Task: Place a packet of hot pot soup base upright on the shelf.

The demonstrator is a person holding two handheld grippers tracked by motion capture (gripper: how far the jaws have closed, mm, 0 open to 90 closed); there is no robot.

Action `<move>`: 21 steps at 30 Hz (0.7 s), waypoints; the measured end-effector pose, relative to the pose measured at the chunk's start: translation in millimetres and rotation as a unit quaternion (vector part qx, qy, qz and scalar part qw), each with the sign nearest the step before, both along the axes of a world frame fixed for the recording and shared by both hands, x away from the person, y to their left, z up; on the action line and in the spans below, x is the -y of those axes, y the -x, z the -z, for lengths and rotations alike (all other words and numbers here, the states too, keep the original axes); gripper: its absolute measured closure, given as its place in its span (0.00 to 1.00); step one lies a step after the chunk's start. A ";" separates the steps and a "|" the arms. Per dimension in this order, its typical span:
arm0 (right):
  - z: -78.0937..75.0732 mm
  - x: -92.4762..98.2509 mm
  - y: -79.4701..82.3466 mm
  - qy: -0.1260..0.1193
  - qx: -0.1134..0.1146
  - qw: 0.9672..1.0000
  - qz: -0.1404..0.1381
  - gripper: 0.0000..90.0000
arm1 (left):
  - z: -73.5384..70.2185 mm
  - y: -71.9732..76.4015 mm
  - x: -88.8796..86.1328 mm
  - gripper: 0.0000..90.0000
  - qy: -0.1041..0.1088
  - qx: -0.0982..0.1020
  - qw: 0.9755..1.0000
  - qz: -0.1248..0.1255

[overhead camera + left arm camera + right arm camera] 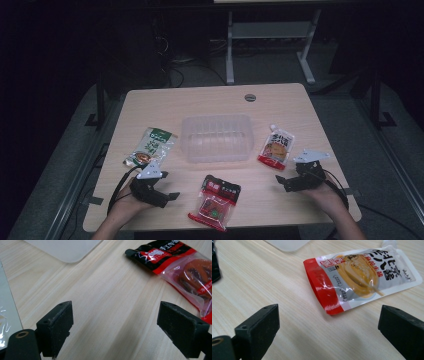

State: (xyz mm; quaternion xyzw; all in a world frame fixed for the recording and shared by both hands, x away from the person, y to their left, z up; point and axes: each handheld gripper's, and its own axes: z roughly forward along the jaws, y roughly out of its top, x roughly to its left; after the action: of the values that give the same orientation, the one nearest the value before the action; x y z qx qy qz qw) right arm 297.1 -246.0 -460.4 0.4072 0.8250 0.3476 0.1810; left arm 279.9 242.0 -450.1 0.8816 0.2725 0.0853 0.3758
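Pouches lie ahead of both grippers: left gripper jaws wide, empty, near the red pouch; right gripper jaws wide, empty, facing the sauce pouch, its red base towards them, spout away. Pale wood worktop; dark room. High view adds a clear tub and green pouch.

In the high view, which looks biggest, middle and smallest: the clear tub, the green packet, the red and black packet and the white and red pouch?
1. Clear tub, clearly biggest.
2. Red and black packet and green packet: too alike to rank, and the red one lies nearer the camera.
3. White and red pouch, smallest.
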 end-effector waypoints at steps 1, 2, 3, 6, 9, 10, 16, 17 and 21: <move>0.5 0.5 0.8 -0.001 -0.004 1.000 0.002 0.04 | 0.0 0.0 0.0 0.15 0.000 0.000 1.000 0.000; 1.1 0.8 1.3 -0.006 -0.003 1.000 0.003 0.04 | -1.3 0.1 1.2 0.16 -0.001 0.000 1.000 -0.002; 0.6 1.2 2.7 -0.008 -0.006 1.000 0.002 0.04 | -1.3 0.1 1.2 0.16 -0.001 0.000 1.000 -0.002; -0.8 1.0 4.5 -0.009 0.000 1.000 0.000 0.04 | -3.6 0.7 1.3 0.24 0.002 0.000 1.000 -0.006; -4.5 0.2 4.8 -0.008 0.010 1.000 -0.001 0.04 | -6.2 4.7 1.7 0.27 0.005 -0.005 1.000 -0.011; -4.9 -0.2 4.3 -0.009 0.012 1.000 -0.002 0.04 | -7.1 6.8 1.6 0.28 0.005 -0.007 1.000 -0.011; -4.1 -4.1 1.9 -0.013 0.008 1.000 -0.006 0.05 | -12.4 15.1 2.0 0.43 0.019 -0.019 1.000 -0.014; -4.2 -4.4 1.8 -0.013 0.006 1.000 -0.008 0.05 | -13.0 15.6 3.4 0.44 0.025 -0.025 0.999 -0.011; -4.3 -5.2 1.4 -0.015 -0.002 1.000 -0.012 0.06 | -14.9 16.2 7.5 0.58 0.032 -0.037 0.999 0.002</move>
State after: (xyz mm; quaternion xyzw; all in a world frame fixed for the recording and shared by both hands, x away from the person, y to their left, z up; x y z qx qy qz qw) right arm 295.6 -240.8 -456.0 0.4009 0.8248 0.3611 0.1689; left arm 263.7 234.4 -435.2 0.8724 0.2868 0.0428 0.3934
